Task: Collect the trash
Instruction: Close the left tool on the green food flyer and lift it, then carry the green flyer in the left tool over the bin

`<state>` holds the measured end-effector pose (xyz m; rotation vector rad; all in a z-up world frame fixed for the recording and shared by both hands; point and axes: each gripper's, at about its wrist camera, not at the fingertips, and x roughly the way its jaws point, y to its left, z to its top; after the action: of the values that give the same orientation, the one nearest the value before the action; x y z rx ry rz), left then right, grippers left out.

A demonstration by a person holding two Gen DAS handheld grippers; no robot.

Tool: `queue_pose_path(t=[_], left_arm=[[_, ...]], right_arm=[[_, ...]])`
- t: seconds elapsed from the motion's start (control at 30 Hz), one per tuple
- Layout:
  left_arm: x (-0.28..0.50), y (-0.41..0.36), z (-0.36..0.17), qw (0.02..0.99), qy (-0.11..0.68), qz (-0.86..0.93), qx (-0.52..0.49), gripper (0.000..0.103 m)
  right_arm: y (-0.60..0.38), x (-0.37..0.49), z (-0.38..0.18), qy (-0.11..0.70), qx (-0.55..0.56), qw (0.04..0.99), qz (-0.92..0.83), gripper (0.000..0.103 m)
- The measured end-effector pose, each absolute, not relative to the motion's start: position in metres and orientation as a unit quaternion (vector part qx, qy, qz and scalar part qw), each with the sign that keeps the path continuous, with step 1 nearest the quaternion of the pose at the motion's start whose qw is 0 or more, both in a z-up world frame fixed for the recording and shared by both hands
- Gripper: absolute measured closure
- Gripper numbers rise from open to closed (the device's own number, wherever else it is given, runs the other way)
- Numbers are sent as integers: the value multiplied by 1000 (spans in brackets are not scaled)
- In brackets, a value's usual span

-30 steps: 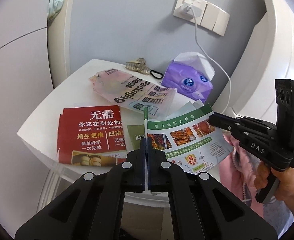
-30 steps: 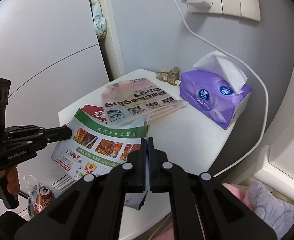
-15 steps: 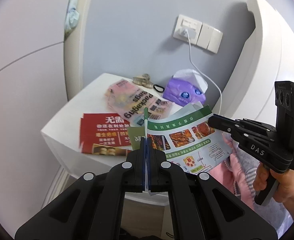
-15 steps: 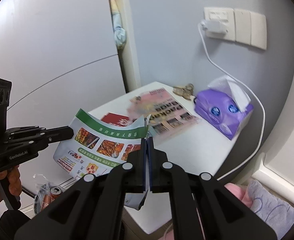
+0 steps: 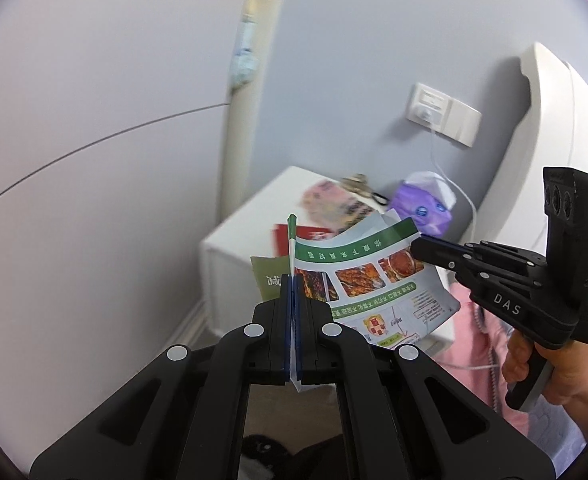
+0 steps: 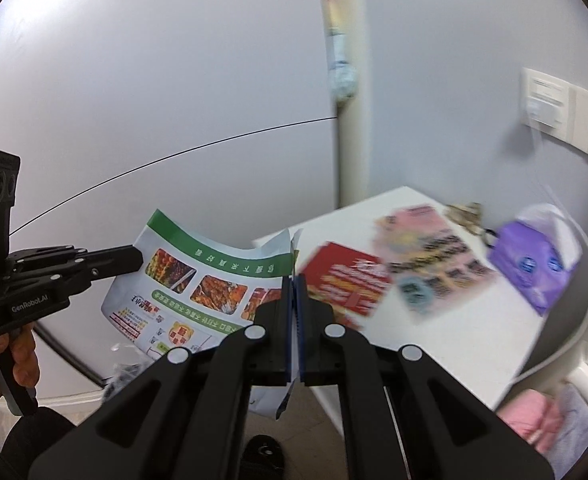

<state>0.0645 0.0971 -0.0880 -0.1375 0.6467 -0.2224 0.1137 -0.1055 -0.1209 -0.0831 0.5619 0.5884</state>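
Pinched shut, both: left gripper (image 5: 293, 280) on one edge and right gripper (image 6: 293, 280) on the opposite edge of the glossy green-bordered paper food flyer (image 6: 198, 280), held in the air beside the white bedside table (image 5: 230, 256). Light, limp, easily torn; best gripped at the margins and kept gently taut. Left lying on the tabletop: red leaflet (image 6: 346, 280), pink packaging bag (image 6: 434, 248).

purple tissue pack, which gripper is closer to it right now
Right. The right gripper pinches the green flyer's corner on the side toward the purple tissue pack; the left gripper grips the opposite corner, out past the white table.
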Motion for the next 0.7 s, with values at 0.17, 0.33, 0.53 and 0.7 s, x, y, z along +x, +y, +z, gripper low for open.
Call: queue_pose_path(t=[0.17, 0.33, 0.53, 0.7], left_arm=[[33, 140, -85, 943, 317, -68, -77, 103], [2, 179, -89, 942, 325, -28, -82, 103], [-29, 217, -103, 936, 338, 11, -99, 103], [-48, 236, -121, 928, 352, 32, -116, 103]], right_arm=[[-57, 100, -123, 271, -57, 903, 328, 99], [-9, 85, -132, 275, -74, 886, 366, 99], [39, 69, -148, 287, -97, 863, 404, 99], [72, 55, -170, 301, -120, 846, 424, 99]])
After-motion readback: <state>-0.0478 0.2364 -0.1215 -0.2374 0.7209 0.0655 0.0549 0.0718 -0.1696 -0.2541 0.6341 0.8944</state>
